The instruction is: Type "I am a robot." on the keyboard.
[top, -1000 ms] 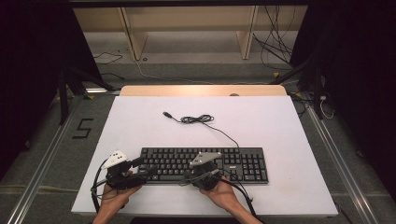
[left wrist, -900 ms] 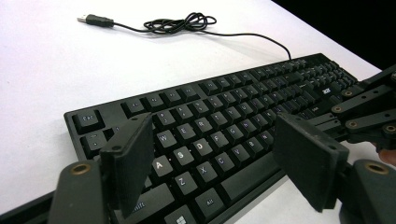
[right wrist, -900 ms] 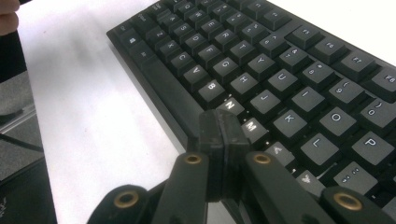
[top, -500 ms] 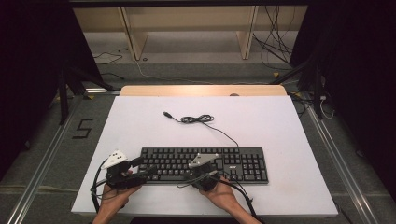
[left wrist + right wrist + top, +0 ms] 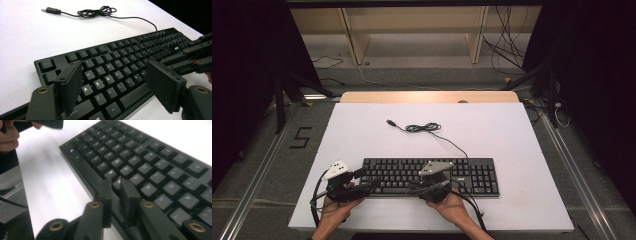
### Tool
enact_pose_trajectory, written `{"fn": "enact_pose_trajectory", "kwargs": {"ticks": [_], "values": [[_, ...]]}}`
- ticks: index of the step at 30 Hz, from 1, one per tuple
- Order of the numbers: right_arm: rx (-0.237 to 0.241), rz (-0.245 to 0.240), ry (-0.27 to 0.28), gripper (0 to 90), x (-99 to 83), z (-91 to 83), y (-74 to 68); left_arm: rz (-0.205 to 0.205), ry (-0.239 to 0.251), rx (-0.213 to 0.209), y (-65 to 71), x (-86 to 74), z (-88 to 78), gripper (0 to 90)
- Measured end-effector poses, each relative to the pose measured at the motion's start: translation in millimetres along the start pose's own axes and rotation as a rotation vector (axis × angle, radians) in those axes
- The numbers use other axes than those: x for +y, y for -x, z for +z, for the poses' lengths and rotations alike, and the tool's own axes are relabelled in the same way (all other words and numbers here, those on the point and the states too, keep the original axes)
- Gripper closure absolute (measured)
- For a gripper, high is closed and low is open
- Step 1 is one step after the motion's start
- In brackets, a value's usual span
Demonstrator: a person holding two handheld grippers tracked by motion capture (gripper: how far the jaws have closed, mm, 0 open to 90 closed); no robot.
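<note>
A black keyboard (image 5: 430, 176) lies lengthwise across the lower centre of the high view. The right gripper (image 5: 115, 195), jaws just parting to a narrow gap over the keys, works mid-board; the left gripper (image 5: 113, 86), jaws wide, hovers at its left end.

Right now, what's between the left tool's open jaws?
In the left gripper view, the left tool has the keyboard left end between its jaws: letter keys and the near edge. The jaws stand wide, not touching it.
</note>
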State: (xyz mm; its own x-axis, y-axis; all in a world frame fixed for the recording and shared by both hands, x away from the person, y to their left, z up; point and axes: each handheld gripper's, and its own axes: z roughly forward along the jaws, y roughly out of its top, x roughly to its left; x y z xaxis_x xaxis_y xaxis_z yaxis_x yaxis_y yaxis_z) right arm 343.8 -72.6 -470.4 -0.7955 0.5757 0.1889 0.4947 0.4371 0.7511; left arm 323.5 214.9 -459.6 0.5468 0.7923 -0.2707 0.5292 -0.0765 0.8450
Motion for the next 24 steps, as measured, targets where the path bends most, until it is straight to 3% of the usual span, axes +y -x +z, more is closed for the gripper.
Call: {"fn": "enact_pose_trajectory", "kwargs": {"ticks": [8,9,14,24], "values": [[-0.012,0.028,0.041,66.2,-0.7,-15.1,9.2,0.012,-0.023,0.004,0.7,2.5,8.5,33.3],[-0.009,0.040,0.052,60.5,-0.9,-19.5,11.6,0.012,-0.027,0.005,0.5,3.1,10.3,36.7],[-0.014,0.057,0.070,51.9,-1.2,-28.2,16.2,0.018,-0.047,-0.001,1.7,6.2,18.6,46.5],[-0.032,0.078,0.105,43.9,-1.8,-38.9,21.8,0.049,-0.085,-0.018,3.8,14.2,32.2,69.2]]}}
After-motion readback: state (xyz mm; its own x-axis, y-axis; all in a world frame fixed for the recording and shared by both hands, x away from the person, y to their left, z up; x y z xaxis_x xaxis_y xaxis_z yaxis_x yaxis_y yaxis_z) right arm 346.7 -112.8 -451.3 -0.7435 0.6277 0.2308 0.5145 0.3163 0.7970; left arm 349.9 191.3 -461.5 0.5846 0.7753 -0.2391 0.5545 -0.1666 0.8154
